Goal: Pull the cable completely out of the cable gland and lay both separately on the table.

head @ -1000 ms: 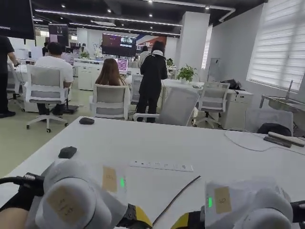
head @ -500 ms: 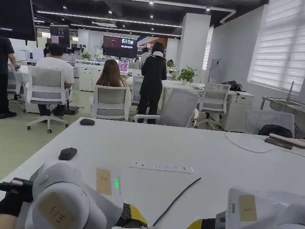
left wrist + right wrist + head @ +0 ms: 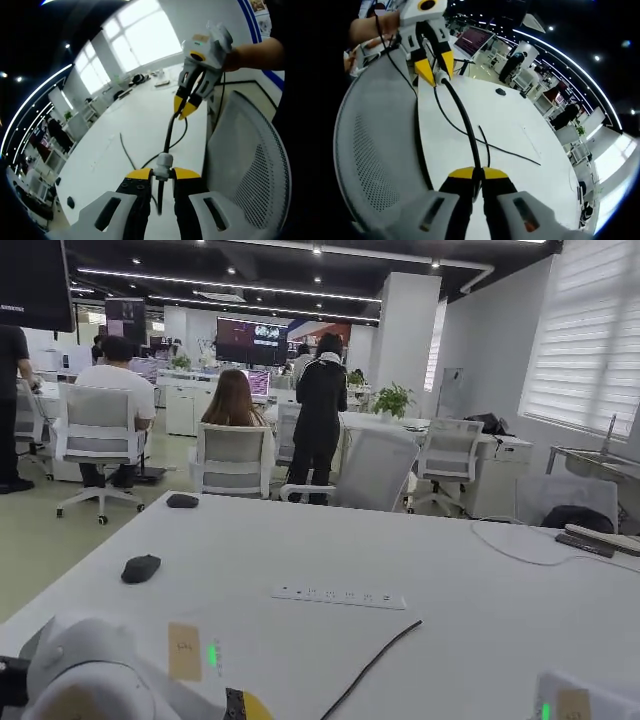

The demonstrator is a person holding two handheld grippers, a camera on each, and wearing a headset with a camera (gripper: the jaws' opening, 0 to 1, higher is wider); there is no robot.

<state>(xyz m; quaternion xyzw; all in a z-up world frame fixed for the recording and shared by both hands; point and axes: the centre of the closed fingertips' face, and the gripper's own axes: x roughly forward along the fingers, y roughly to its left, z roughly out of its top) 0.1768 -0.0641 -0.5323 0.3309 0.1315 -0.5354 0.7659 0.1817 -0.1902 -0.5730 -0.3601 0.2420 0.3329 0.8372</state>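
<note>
In the left gripper view the white tabletop [image 3: 135, 115] is stretching away from 9 o'clock toward 12. At 6 o'clock the left hand-held gripper [image 3: 162, 174] is clamping its yellow-tipped jaws on the pale cable gland [image 3: 163, 164]. The black cable [image 3: 169, 137] is passing right through the gland. A short tail is hanging below it, and the long part is climbing toward 1 o'clock. There the right hand-held gripper [image 3: 184, 106], carried by a hand [image 3: 247, 52], is pinching the cable between closed jaws. A grey mesh chair back [image 3: 250, 160] is standing at 4 o'clock, just beside both grippers and crowding the tabletop's near edge.

In the right gripper view the same chair back is curving across 9 o'clock. The left hand-held gripper is hanging at 11 o'clock with the gland between its tips. From there the cable is sloping down to 6 o'clock, where the right hand-held gripper's jaws are gripping it. Gland and cable are both being held up off the tabletop, not lying on it.

In the head view a dark computer mouse [image 3: 141, 568] is sitting at 9 o'clock. A white power strip [image 3: 339, 596] is lying near the centre, and a thin black lead [image 3: 375, 660] is running off the picture at 6 o'clock. A white cord [image 3: 515, 548] is trailing at 3 o'clock. Office chairs [image 3: 232, 455] and people are standing beyond the far edge.
</note>
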